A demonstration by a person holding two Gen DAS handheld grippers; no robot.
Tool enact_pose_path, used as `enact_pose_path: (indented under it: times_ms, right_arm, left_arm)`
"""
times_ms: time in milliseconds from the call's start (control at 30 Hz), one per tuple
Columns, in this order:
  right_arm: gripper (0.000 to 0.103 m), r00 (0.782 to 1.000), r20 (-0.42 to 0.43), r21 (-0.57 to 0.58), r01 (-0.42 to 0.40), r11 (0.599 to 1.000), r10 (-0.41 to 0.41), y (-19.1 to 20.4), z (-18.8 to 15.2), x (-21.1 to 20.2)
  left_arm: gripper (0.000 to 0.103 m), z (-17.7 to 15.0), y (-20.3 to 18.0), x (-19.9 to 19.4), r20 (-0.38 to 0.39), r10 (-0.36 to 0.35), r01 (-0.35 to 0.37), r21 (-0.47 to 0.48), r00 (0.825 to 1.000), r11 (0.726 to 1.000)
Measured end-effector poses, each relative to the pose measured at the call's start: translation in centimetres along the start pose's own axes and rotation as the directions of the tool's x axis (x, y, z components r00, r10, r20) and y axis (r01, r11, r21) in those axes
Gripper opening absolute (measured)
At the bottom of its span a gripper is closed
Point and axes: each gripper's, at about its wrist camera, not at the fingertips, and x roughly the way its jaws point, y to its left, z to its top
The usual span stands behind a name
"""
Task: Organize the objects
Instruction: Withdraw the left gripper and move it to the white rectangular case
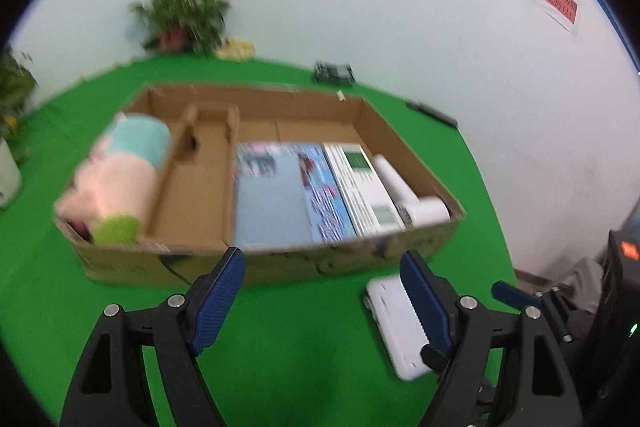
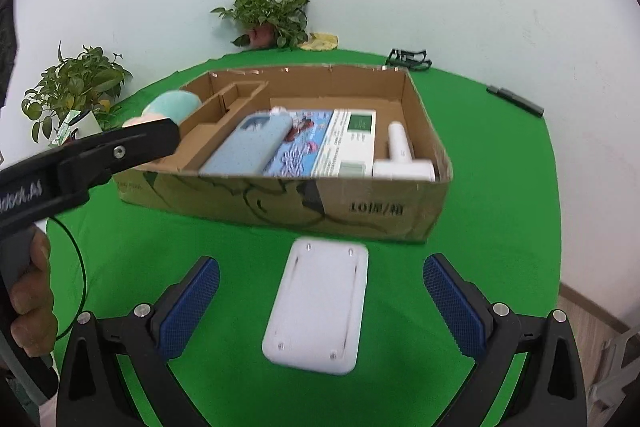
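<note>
Both wide, holding nothing: left tool (image 1: 322, 273), right tool (image 2: 321, 277) around white box (image 2: 318, 305), seemingly not touching.

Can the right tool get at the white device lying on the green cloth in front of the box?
Probably yes. The right tool is open, and the white device lies flat on the cloth between its fingers with nothing on top. The box sits behind it, and the left tool is off to the side.
</note>
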Motion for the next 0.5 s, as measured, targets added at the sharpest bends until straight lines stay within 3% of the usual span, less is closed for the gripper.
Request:
enact_pose_path:
  times_ms: [100,200,333,433,500]
  right_arm:
    - [0.103,0.998,-0.062,0.028,-0.018,0.999,0.020,-0.7,-2.2,0.7]
    - [0.103,0.995,-0.100,0.060,-0.023,0.998,0.029,-1.2,-3.8,1.2]
    - [0.102,0.991,-0.123,0.057,-0.052,0.997,0.058,-0.5,-4.8,1.9]
    - [0.102,0.988,-0.140,0.049,-0.057,0.997,0.064,0.1,-4.8,2.8]
    - [0.102,0.988,-0.147,0.046,-0.051,0.998,0.057,0.1,-4.7,3.2]
  left_arm:
    - [0.080,-0.8,0.2,1.9,-0.098,-0.066,0.063,-0.031,0.993,0.998]
    - [0.080,-1.9,-0.3,3.9,-0.183,-0.127,0.119,-0.057,0.975,0.991]
    - [0.080,-3.7,-1.4,5.9,-0.272,-0.215,0.199,-0.086,0.938,0.976]
    - [0.078,-4.3,-1.7,7.7,-0.324,-0.312,0.285,-0.129,0.893,0.950]
    - [0.078,-4.7,-1.9,8.6,-0.344,-0.340,0.306,-0.152,0.875,0.940]
